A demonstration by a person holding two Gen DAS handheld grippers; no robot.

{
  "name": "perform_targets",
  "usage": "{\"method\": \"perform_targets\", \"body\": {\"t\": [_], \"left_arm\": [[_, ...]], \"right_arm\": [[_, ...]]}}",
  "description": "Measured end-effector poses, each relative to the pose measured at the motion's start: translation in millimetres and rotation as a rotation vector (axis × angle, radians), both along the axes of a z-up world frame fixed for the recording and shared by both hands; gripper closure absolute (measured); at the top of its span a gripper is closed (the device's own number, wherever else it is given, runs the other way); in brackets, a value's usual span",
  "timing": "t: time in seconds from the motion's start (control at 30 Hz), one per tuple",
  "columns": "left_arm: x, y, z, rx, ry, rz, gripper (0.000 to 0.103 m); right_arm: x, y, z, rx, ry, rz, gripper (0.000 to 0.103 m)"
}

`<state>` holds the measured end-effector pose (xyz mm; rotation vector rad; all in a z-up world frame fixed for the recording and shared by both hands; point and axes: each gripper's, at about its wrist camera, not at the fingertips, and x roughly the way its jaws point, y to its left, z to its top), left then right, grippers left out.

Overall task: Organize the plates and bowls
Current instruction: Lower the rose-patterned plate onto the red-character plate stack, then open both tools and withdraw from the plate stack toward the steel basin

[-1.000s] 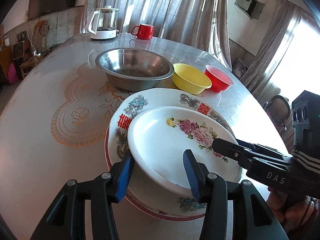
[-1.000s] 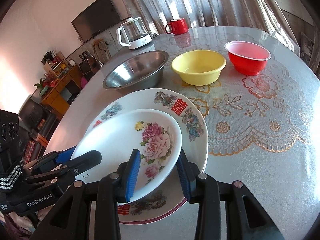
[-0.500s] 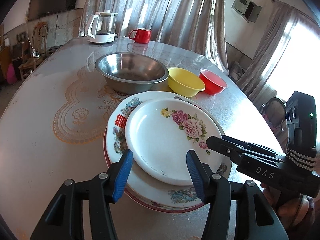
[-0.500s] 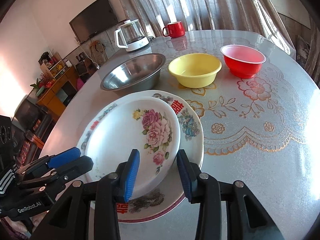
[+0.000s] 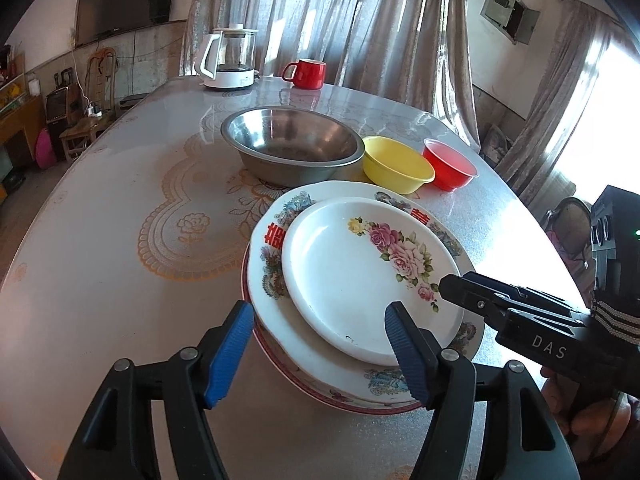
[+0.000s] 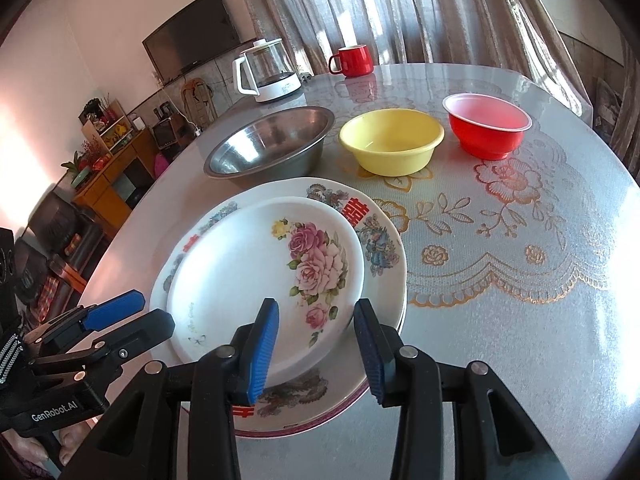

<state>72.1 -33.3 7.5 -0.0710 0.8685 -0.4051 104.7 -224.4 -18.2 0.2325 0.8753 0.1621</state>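
Nearest, left gripper point(image 5: 320, 344): jaws parted and just been widening, blue pads either side of the plate stack's near rim, pressing on nothing. The right pad overlaps the rim of the rose plate point(image 5: 360, 276) in view; whether it touches, I cannot tell.

Right gripper point(image 6: 316, 344): jaws apart, astride the rose plate's near edge at 6 o'clock; left pad over the plate, right pad beyond its rim, no clamping visible. In the left view this tool enters from 3 o'clock, its body lettered "DAS". In the right view the left tool's body at 8 o'clock reads "GenRobot.AI".

Rose plate: white, pink roses, lying flat atop the large plate point(image 5: 276, 240), which bears red double-happiness characters and sits on the table point(image 5: 120, 240). Small cursive print on the rose plate's rim, unreadable.

Beyond, 12 o'clock: steel bowl point(image 5: 292, 148). Then yellow bowl point(image 5: 396, 164) and red bowl point(image 5: 450, 164) toward 1 o'clock, side by side.

Farthest: kettle point(image 5: 230, 58) and red mug point(image 5: 306, 74).
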Motion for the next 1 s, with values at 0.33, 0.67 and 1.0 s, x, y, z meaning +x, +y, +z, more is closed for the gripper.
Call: {"method": "perform_targets", "body": {"t": [0.33,0.67,1.0], "left_arm": [[-5.4,6.2,1.8,0.008,-0.001,0.020,0.033],[-6.7,11.8,0.7,0.005,0.007,0.038,0.033],[-3.9,16.6,-0.2,0.005,0.014,0.050,0.033]], "right_arm": [[-2.7,-0.9,0.6,0.027,0.009,-0.003,0.063],[-7.7,2.0,9.0,0.033,-0.022,0.008,0.063],[-5.7,4.1,11.3,0.057,-0.031,0.028,0.063]]}}
